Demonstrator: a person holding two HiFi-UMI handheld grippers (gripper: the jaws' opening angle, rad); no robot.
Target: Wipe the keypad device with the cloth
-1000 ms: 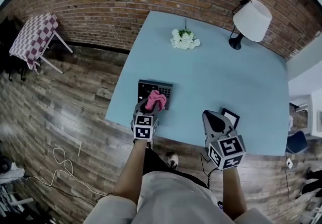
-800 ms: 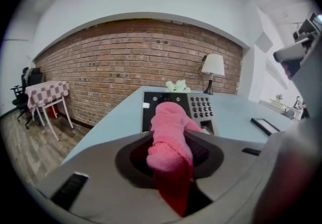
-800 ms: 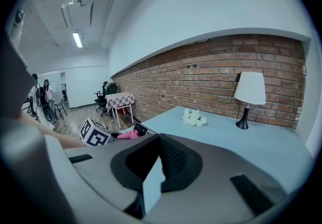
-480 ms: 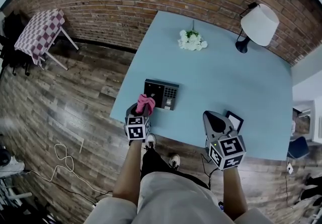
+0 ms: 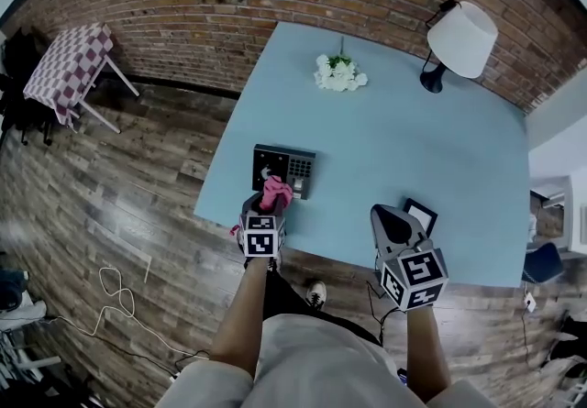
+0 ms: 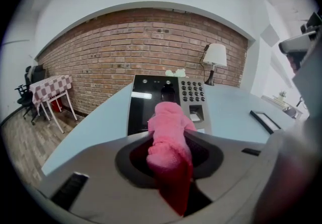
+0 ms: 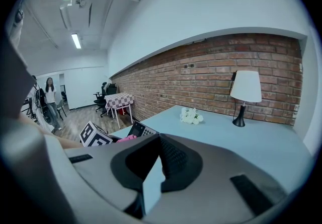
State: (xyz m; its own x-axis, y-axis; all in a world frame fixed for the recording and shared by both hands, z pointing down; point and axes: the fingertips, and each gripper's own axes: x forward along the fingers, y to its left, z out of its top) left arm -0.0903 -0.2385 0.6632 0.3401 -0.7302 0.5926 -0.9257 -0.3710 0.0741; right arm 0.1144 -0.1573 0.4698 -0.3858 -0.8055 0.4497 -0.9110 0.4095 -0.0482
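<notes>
Our left claw (image 5: 272, 206) clamps the pink cloth (image 5: 276, 190) between its jaws. The cloth's free end lies over the near edge of the keypad device (image 5: 295, 165) directly ahead, between its dark screen and its keys. We hold our right claw (image 5: 393, 221) well off to the right, jaws together on nothing, at the near edge of the blue table (image 5: 431, 140), with a small framed picture (image 5: 422, 213) just right of its tips. White flowers (image 5: 337, 73) and a lamp (image 5: 461, 33) stand far ahead.
</notes>
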